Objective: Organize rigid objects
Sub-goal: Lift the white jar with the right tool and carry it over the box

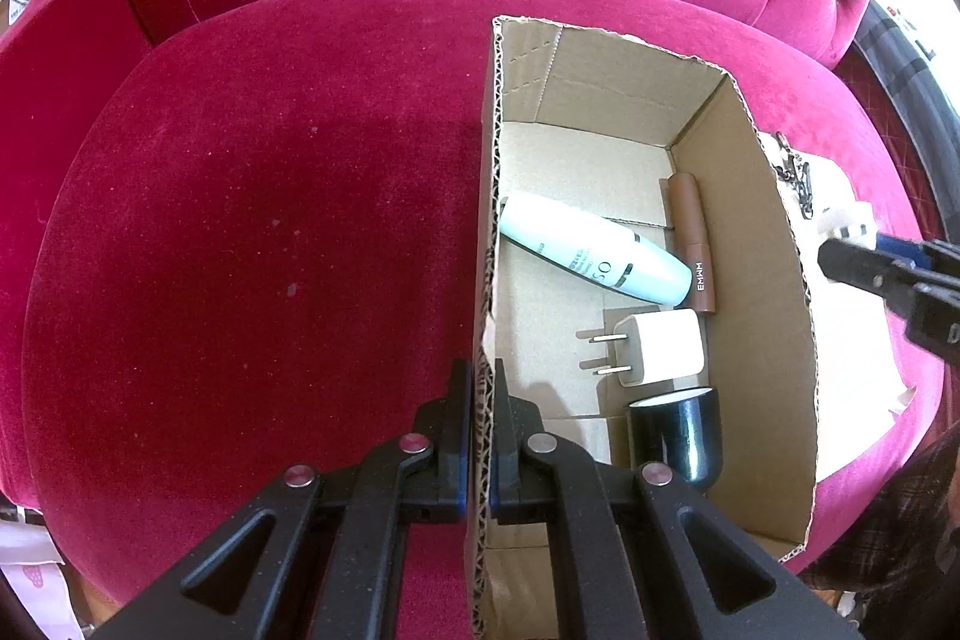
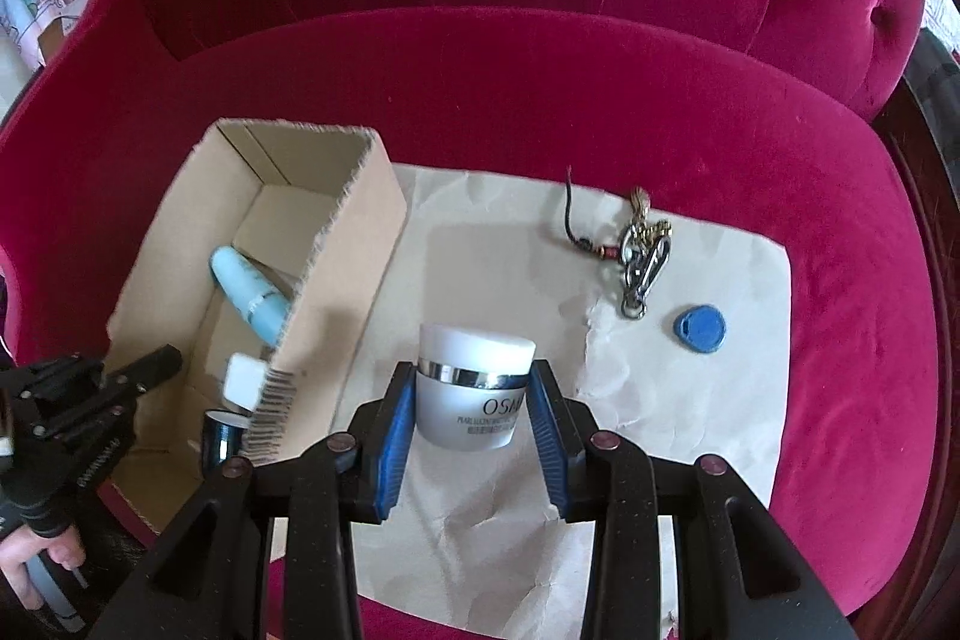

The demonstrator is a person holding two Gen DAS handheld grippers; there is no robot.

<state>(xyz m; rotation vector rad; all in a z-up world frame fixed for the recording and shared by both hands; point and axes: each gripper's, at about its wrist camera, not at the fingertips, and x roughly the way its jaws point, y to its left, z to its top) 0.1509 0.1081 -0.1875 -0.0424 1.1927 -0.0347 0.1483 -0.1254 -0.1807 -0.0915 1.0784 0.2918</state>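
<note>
The right gripper is holding a white frosted cream jar between its blue pads, the two fingers partly spread and pressing on the jar's lower body at either side, with the jar sitting upright and its lid toward the sofa back. Under and around the jar a crumpled sheet of brown paper is lying on the red velvet sofa seat. Toward the paper's far right corner a bunch of metal keyring clips is resting, and just to its right, near the paper's right edge, a blue tag is lying apart from it. The left gripper is clamping the near end of the left wall of the cardboard box, its fingers drawn fully together on the corrugated edge, one finger outside and one inside. The box is standing open-topped on the left part of the paper. Inside it, a pale blue bottle is lying slantwise across the floor, a brown tube is lying along the right wall and touching the bottle's end, a white plug adapter is lying nearer, prongs pointing left, and a dark cap is lying at the near right corner.
</note>
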